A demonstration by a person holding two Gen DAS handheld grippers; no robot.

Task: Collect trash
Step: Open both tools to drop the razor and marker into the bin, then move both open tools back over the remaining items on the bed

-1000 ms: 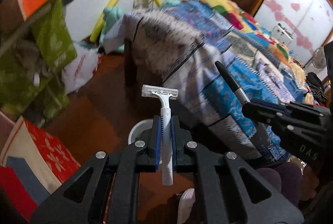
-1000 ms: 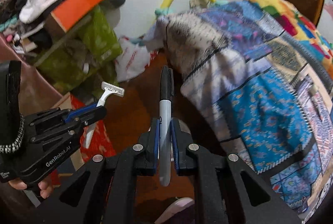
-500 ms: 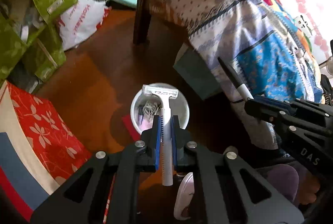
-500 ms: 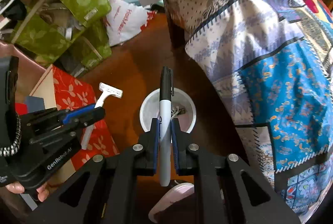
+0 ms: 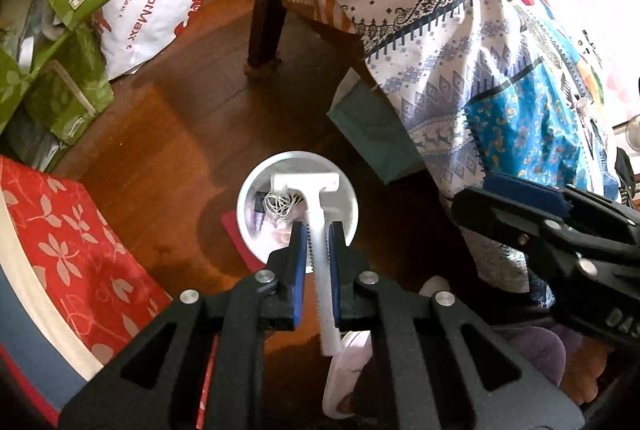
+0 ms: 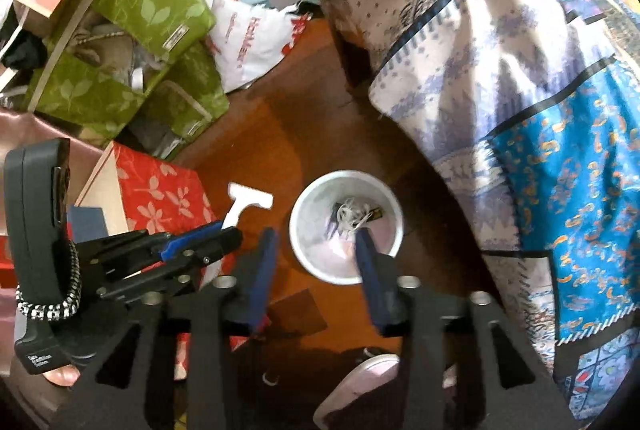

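Drop stage: right gripper (image 6: 316, 250) wide, empty above the white bin (image 6: 346, 226); left gripper (image 5: 318, 242) clamps the razor (image 5: 316, 226), release due next.

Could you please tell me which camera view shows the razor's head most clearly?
The right wrist view: the razor head shows whole against dark floor. In the left wrist view its white head blends into the white bin behind.

Home bedroom, quilt-draped bed (image 5: 460, 42), wooden floor (image 5: 168, 134)
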